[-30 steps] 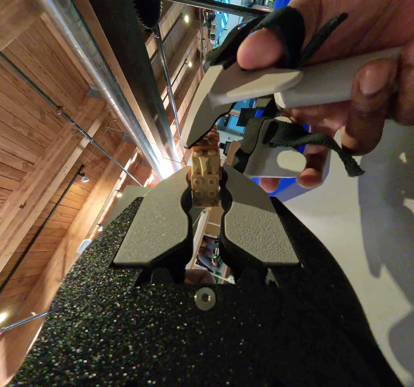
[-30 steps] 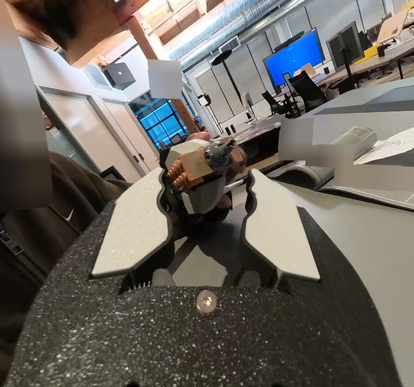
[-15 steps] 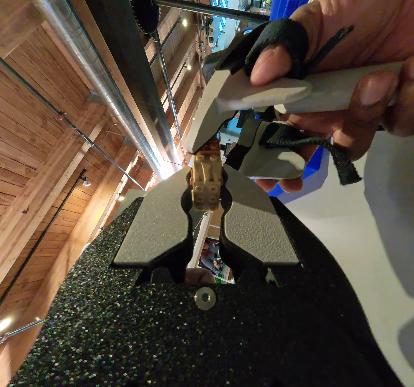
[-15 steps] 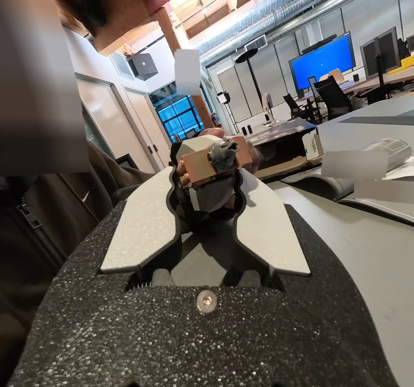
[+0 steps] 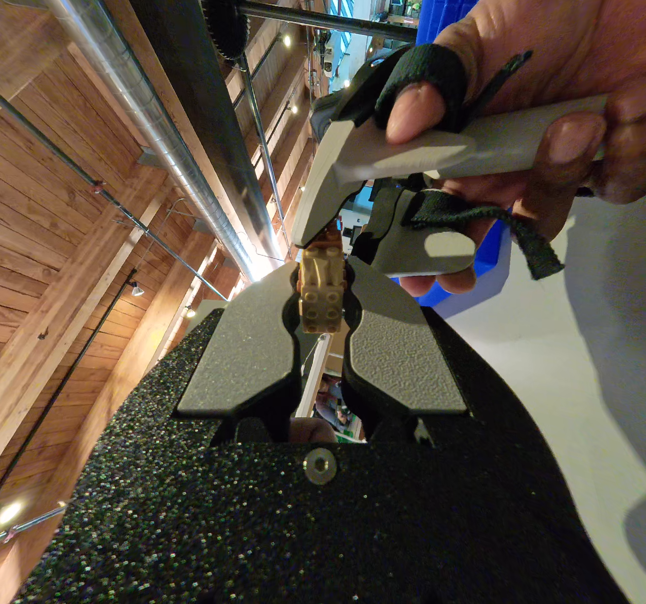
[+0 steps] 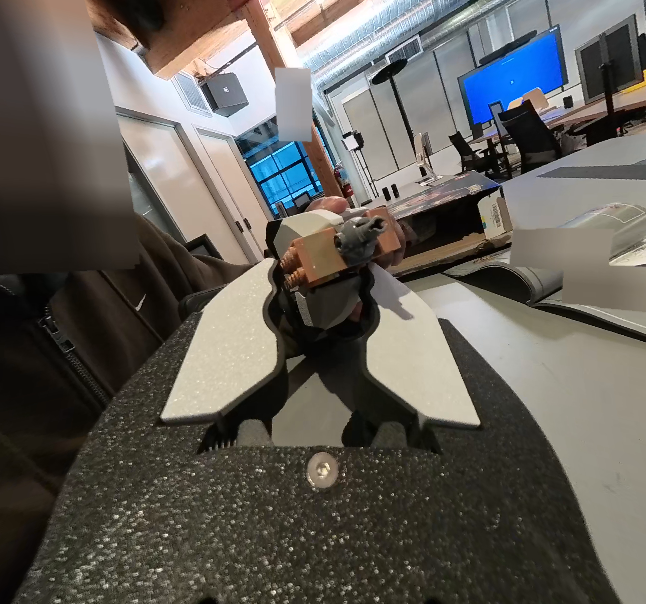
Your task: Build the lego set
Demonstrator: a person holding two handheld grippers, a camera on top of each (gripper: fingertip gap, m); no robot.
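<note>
In the left wrist view my left gripper [image 5: 321, 288] is shut on a small lego assembly [image 5: 321, 302], tan with a brown part at its far end, held up in the air. My right gripper [image 5: 335, 237], in a person's hand [image 5: 559, 45], meets it from the upper right, its pale fingers [image 5: 314, 199] against the brown end. In the right wrist view my right gripper [image 6: 323, 272] is closed around the brown block [image 6: 318, 262], which carries a dark grey piece [image 6: 358, 239]. The left gripper's pale fingers [image 6: 307, 225] hold the block from behind.
A grey table [image 6: 507, 395] lies below to the right, with an open instruction booklet [image 6: 517, 290] and a dark lego box [image 6: 444, 203] on it. A person's brown zipped jacket [image 6: 87, 325] fills the left. Wooden ceiling and ducts are overhead. Less than 4 cm separates the two grippers' tips.
My right gripper's fingers have closed in from wide open onto the brown end of the assembly. The left gripper has kept its hold and barely moved.
</note>
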